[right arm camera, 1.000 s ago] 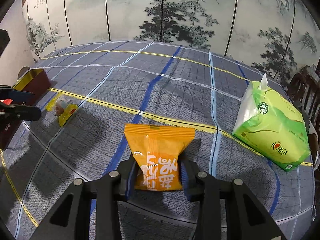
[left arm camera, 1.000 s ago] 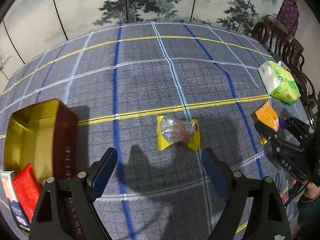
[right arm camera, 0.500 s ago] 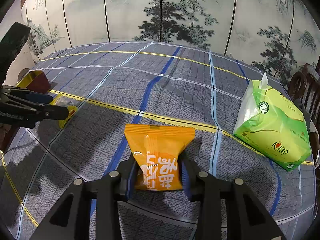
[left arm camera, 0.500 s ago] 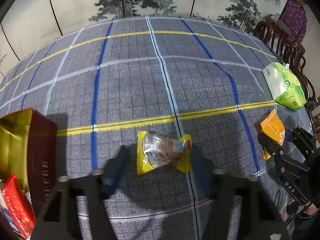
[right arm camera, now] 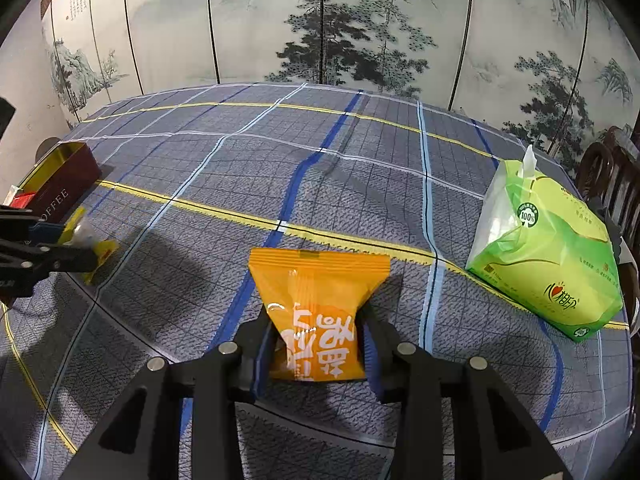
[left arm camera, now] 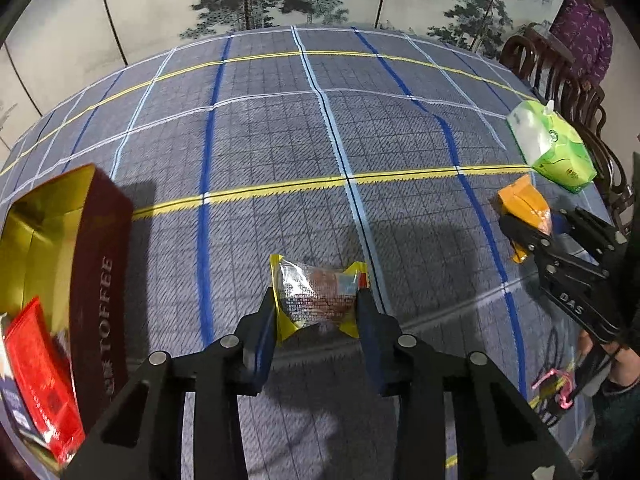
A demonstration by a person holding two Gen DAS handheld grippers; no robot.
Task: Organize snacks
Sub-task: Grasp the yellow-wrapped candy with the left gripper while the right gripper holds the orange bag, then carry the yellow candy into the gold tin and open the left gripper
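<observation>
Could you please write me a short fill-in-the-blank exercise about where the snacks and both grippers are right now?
1. The right gripper is shut on the ____ packet.
2. The left gripper has just been closing around the ____-edged snack.
3. The red packet lies in the ____ tin.

Missing words: orange; yellow; toffee

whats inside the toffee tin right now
The open toffee tin shows a gold lining, with a red packet and a darker packet at its near end. The frame edge cuts off the rest.

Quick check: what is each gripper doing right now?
Left gripper: jaws just closing, now pinching the yellow-edged clear snack packet.
Right gripper: shut on the orange snack packet.
</observation>
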